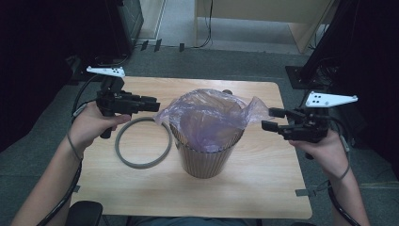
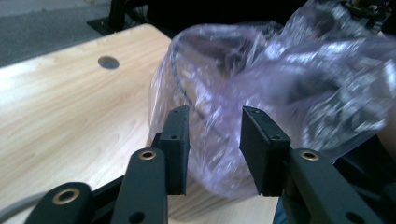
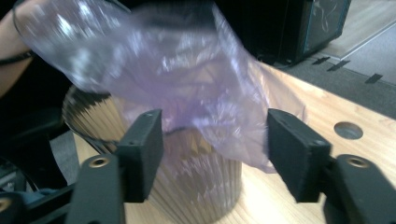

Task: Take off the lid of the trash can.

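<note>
Bin-lining work, midway: you are holding both grippers just off the purple plastic bag (image 1: 207, 115), which is sitting inside the ribbed bin (image 1: 203, 157) at the table's (image 1: 263, 188) centre. Left gripper (image 1: 153, 104): jaws apart, bag edge lying between them unpinched. Right gripper (image 1: 272, 118): jaws apart, nothing clamped. Bag top is standing up crumpled, not folded over the rim. Grey ring (image 1: 143, 142) is lying beside the bin, waiting to be fitted.

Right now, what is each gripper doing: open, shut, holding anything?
Left gripper: open, the bag loose between its jaws, not pinched.
Right gripper: open, jaws apart beside the bag's edge, holding nothing.
</note>
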{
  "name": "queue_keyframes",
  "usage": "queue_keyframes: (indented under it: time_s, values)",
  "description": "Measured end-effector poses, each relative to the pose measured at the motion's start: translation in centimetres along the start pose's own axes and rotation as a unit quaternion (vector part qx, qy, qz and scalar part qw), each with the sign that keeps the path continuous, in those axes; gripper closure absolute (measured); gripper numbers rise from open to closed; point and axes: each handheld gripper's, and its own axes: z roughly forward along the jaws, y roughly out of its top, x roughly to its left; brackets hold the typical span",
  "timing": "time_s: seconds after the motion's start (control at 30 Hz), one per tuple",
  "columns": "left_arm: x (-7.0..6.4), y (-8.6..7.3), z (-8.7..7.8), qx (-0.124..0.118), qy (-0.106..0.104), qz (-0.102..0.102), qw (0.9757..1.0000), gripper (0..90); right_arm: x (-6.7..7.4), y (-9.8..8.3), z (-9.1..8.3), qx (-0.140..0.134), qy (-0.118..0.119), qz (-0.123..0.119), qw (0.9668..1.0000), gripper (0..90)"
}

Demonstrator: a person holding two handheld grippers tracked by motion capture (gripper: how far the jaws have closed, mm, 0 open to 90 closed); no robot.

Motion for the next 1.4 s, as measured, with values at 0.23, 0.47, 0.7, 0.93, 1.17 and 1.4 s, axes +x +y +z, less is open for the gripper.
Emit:
queue_keyframes:
  time_s: [0.23, 0.47, 0.7, 0.93, 1.17, 1.4]
  values:
    - [-0.8, 2.8, 0.2, -0.007, 0.005, 0.008, 0.9999, 60.1, -0.1, 3.2, -0.6, -0.021, -0.014, 0.018, 0.9995, 65.6]
    - [-0.7, 4.8, 2.3, 0.022, -0.002, 0.001, 0.9997, 60.9, -0.3, 5.9, 1.6, -0.009, -0.019, 0.009, 0.9997, 68.5]
    - [-1.0, 4.2, 4.6, 0.054, -0.018, 0.001, 0.9984, 61.1, -1.0, 6.3, 4.8, 0.02, -0.002, 0.016, 0.9997, 66.8]
    - [-2.1, 2.6, 4.7, 0.063, -0.026, 0.013, 0.9976, 56.5, -0.2, 5.3, 5.4, 0.042, 0.011, 0.008, 0.999, 55.3]
    - [-3.2, 0.5, 4.0, 0.063, -0.032, 0.024, 0.9972, 51.0, 1.5, 3.6, 4.9, 0.056, 0.014, -0.009, 0.9983, 46.9]
    - [-4.3, -1.2, 3.3, 0.058, -0.023, 0.038, 0.9974, 48.0, 2.8, 1.8, 4.4, 0.054, 0.019, -0.012, 0.9983, 49.0]
